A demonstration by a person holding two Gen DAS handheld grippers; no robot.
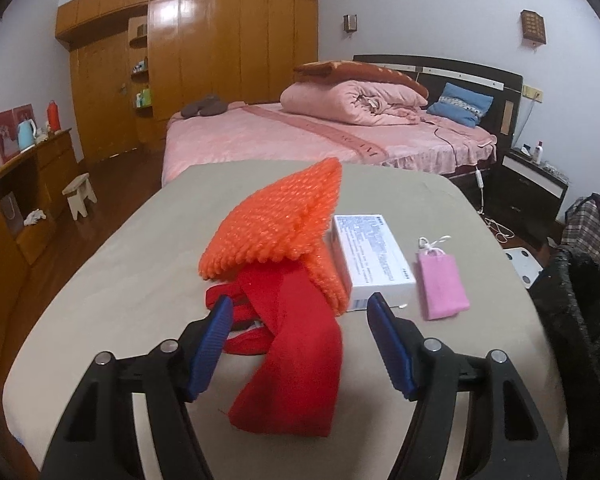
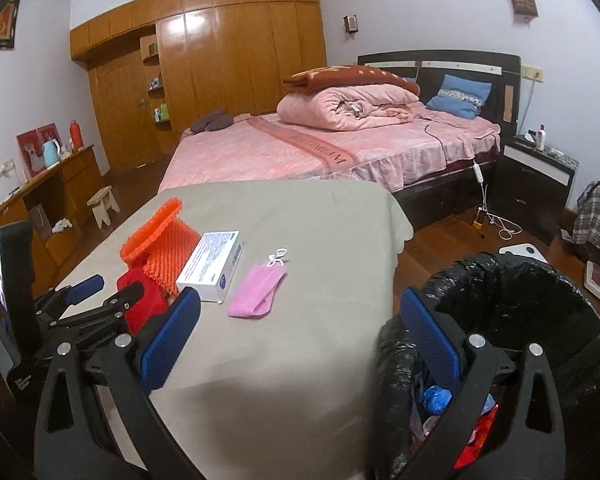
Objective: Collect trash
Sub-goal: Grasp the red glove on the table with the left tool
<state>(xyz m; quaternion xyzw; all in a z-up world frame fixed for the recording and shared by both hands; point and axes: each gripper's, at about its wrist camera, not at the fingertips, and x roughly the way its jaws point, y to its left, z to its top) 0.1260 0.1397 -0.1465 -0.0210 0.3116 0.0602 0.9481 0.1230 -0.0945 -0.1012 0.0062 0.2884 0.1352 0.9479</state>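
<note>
On the beige-covered table (image 1: pixel 112 280) lie a red cloth (image 1: pixel 300 360), an orange bubble-foam sheet (image 1: pixel 276 228), a white printed box (image 1: pixel 372 260) and a pink face mask (image 1: pixel 440 284). My left gripper (image 1: pixel 299 302) is open, its blue pads on either side of the red cloth without pressing it. In the right wrist view the foam sheet (image 2: pixel 160 240), box (image 2: pixel 212 266), mask (image 2: pixel 258 290) and left gripper (image 2: pixel 114 286) show to the left. My right gripper (image 2: pixel 300 296) is open and empty, over the table's near right edge beside a black-bagged bin (image 2: pixel 520 280).
The bin (image 1: pixel 572 312) stands off the table's right side and holds some trash. Beyond the table is a pink bed (image 2: pixel 320 152), with a dark nightstand (image 2: pixel 536 184) to its right. A small stool (image 2: pixel 104 204) and a wooden desk (image 2: pixel 60 184) are on the left.
</note>
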